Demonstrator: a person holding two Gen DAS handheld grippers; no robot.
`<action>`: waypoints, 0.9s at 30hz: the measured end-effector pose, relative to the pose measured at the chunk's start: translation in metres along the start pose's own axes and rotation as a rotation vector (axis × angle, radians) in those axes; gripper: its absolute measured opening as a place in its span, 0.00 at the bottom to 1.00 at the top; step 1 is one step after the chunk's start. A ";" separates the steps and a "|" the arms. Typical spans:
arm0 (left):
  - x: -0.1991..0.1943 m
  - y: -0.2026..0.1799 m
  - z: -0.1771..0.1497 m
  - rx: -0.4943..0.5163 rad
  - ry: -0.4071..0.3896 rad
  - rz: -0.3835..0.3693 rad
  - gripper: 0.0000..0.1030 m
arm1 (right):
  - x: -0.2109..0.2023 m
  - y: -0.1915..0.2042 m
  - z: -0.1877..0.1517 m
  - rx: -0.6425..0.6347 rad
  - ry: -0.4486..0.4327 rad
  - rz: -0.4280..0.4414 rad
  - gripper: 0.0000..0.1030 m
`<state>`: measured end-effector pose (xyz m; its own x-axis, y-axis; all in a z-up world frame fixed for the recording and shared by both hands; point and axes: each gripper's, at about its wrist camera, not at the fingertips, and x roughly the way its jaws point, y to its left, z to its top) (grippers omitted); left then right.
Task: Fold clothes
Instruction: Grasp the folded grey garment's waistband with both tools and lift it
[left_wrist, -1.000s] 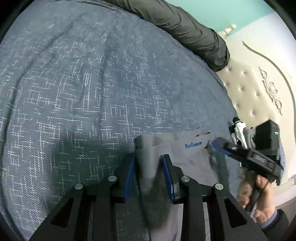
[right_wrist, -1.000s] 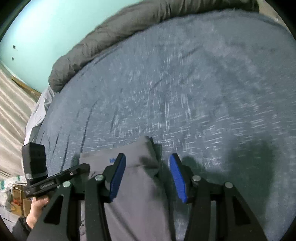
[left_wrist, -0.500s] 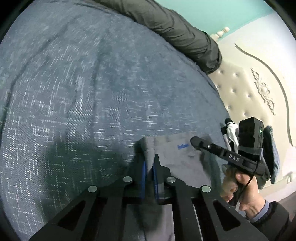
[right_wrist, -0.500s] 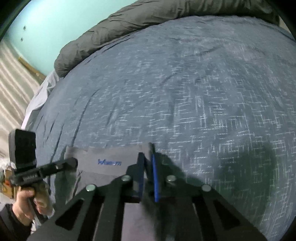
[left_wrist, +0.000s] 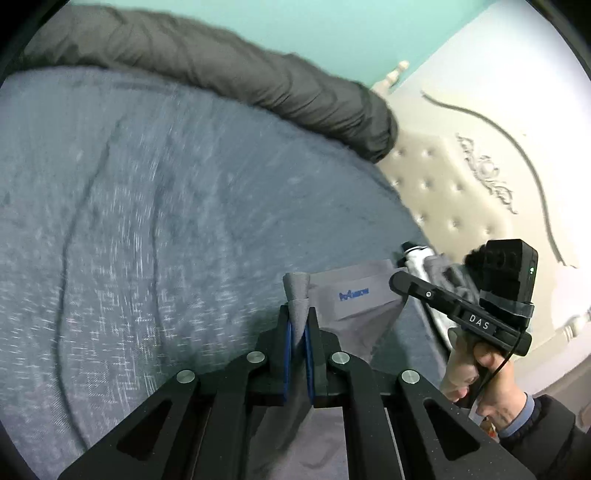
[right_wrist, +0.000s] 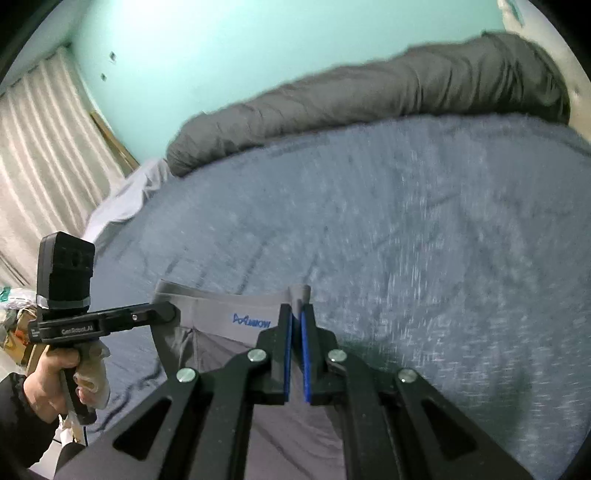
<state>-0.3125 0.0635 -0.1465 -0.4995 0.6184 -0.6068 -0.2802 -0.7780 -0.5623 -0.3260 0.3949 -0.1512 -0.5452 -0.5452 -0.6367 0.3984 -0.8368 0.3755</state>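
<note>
Since both grippers, left gripper (left_wrist: 298, 325) and right gripper (right_wrist: 296, 314), pinch just the soft grey stretchy underwear's waistband (right_wrist: 229, 299) corners between their fingers, it'll probably slip if tugged apart.

**Black handheld grippers, blue-padded fingers**

The left gripper (left_wrist: 298, 328) and right gripper (right_wrist: 296, 325) are matte black linkages with silver screws and blue pads on the fingers (left_wrist: 287, 354). Their side rails read "DAS" and "GenRobot.AI". A dark sleeve (left_wrist: 543, 432) shows a blue cuff.

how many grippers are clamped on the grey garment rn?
2. Left gripper pinches one end of the garment's waistband, right gripper the other end, with the band stretched between them above the bed.
</note>
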 end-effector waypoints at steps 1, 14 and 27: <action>-0.010 -0.010 0.001 0.013 -0.013 -0.001 0.06 | -0.012 0.005 0.003 -0.005 -0.018 0.004 0.04; -0.118 -0.123 0.016 0.153 -0.153 -0.027 0.06 | -0.154 0.070 0.031 -0.091 -0.221 0.023 0.04; -0.169 -0.186 0.009 0.222 -0.195 -0.026 0.06 | -0.219 0.102 0.034 -0.146 -0.290 -0.004 0.04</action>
<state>-0.1830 0.1027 0.0660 -0.6322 0.6221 -0.4619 -0.4569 -0.7807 -0.4263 -0.1909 0.4276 0.0499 -0.7260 -0.5508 -0.4118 0.4857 -0.8346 0.2599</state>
